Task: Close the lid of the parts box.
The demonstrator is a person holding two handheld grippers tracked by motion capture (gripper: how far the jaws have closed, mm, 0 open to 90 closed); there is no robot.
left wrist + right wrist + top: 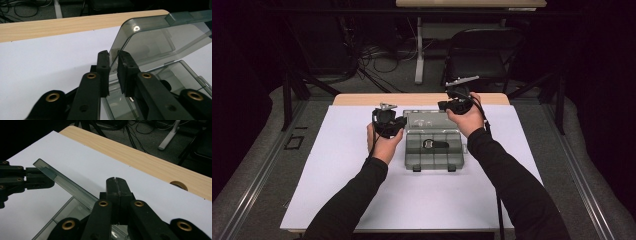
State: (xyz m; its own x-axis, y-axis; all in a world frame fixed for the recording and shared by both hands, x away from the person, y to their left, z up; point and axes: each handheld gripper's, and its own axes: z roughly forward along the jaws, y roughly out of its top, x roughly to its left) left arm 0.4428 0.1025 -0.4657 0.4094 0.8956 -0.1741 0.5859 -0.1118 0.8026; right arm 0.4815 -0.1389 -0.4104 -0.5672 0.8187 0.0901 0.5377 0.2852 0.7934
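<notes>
Two grippers meet at a smoky clear box (433, 145) at the high view's centre, on the desk's white sheet (337, 165). In the left gripper view, the left gripper (114, 72) has its fingers slightly parted around the raised lid (150, 42) edge. In the right gripper view, the right gripper (116, 192) is pressed shut, empty, just above the lid.
</notes>
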